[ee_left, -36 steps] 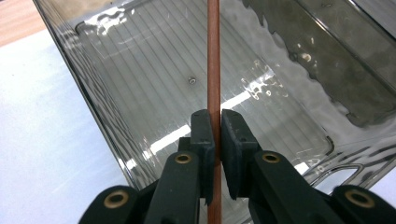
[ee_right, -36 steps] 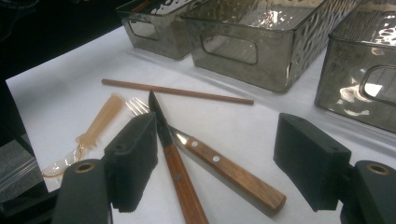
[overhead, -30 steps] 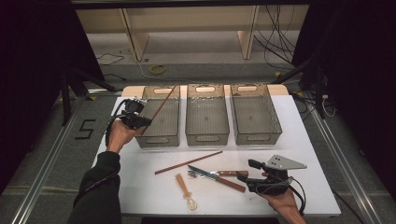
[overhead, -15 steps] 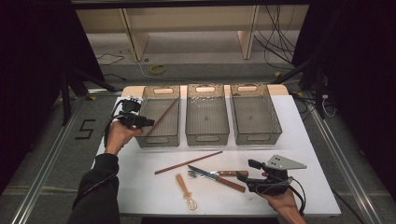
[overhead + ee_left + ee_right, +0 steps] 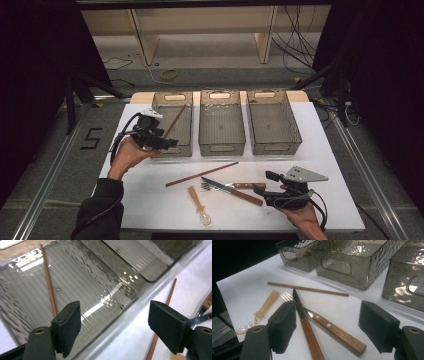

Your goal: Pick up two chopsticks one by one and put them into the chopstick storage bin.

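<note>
My left gripper (image 5: pixel 169 142) hovers over the near end of the left bin (image 5: pixel 186 148). Its jaws have just been opening and now stand open with nothing between them (image 5: pixel 115 327). A brown chopstick (image 5: pixel 175 121) lies slanted inside that bin (image 5: pixel 48 282). A second chopstick (image 5: pixel 202 174) lies on the white table (image 5: pixel 162 322). My right gripper (image 5: pixel 270 189) rests low at the front right, open, with its jaws pointing at a wooden-handled knife (image 5: pixel 309 335) and fork (image 5: pixel 337 333) that cross each other. An amber plastic spoon (image 5: pixel 199 205) lies to their left.
The middle bin (image 5: pixel 221 148) and right bin (image 5: pixel 274 146) stand side by side beyond the cutlery, both smoky clear plastic. The white table top (image 5: pixel 150 200) ends close to the person's side. A shelf and cables lie on the floor past the table.
The left gripper held the chopstick over the left bin; it has let go, and the chopstick now lies in the bin. The left hand drew back toward the near left. The right gripper kept still.
</note>
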A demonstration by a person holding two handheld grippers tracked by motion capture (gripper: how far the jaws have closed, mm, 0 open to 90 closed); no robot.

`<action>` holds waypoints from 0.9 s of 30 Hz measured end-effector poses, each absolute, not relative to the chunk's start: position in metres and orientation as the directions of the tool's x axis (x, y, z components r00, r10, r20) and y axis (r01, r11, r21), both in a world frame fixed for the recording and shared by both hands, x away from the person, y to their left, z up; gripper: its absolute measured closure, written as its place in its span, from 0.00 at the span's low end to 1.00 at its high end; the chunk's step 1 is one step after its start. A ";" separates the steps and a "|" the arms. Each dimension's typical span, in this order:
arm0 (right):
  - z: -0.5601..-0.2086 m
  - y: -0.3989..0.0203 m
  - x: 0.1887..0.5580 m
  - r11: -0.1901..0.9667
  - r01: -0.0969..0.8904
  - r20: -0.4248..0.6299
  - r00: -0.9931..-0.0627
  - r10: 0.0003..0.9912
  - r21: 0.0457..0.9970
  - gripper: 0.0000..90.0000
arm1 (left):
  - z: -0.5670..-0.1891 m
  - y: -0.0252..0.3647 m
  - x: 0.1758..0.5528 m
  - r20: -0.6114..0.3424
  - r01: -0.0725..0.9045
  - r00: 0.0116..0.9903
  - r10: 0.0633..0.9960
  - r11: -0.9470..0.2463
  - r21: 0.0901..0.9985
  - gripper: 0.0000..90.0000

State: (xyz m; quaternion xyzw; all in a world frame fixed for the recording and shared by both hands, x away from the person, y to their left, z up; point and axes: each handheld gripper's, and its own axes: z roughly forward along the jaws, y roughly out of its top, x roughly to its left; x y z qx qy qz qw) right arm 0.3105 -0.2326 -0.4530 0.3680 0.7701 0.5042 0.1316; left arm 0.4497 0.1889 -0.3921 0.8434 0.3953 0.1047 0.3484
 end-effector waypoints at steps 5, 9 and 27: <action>-0.453 -0.232 0.310 0.221 0.431 0.166 -0.696 0.699 0.875 0.34 | -0.398 0.181 0.441 -0.090 0.575 0.704 0.705 -0.491 0.654 0.23; -0.453 -0.232 0.310 0.223 0.432 0.166 -0.696 0.699 0.874 0.34 | -0.401 0.175 0.436 -0.085 0.566 0.722 0.687 -0.514 0.645 0.22; -0.453 -0.232 0.309 0.224 0.430 0.165 -0.698 0.696 0.875 0.34 | -0.418 0.148 0.423 -0.058 0.528 0.800 0.597 -0.656 0.539 0.28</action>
